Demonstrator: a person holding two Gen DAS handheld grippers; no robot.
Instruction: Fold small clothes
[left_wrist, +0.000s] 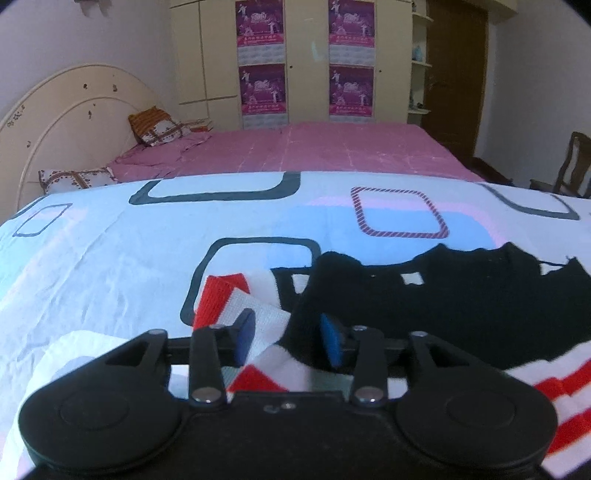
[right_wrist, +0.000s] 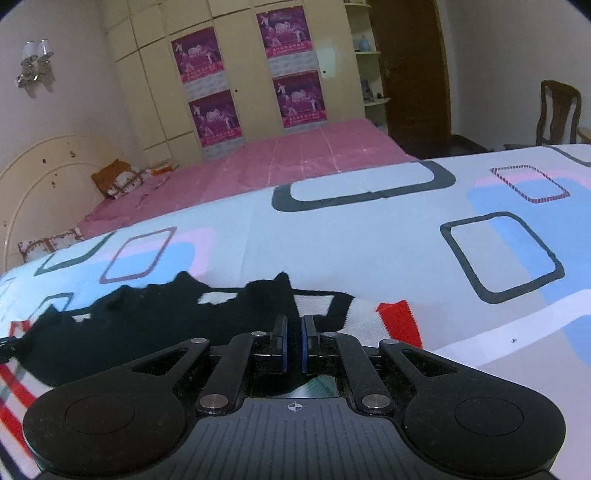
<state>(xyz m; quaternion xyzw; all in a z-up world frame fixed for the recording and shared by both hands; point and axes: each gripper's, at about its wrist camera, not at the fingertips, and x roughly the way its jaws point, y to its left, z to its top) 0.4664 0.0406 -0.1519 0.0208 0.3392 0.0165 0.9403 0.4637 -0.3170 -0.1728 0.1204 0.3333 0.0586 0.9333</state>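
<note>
Sweater (left_wrist: 461, 295), black knit with red and white stripes, lies flat on my patterned bedsheet (left_wrist: 110, 258). My left gripper (left_wrist: 288, 338) sits partly open over its edge, pads not pinching; right gripper (right_wrist: 293, 343) is pretty much closed, whether on fabric I can't tell.

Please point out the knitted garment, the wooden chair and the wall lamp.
knitted garment (left_wrist: 461, 295), left wrist view, black part.
wooden chair (right_wrist: 559, 110), right wrist view, backrest.
wall lamp (right_wrist: 35, 62), right wrist view, glass shades.
</note>
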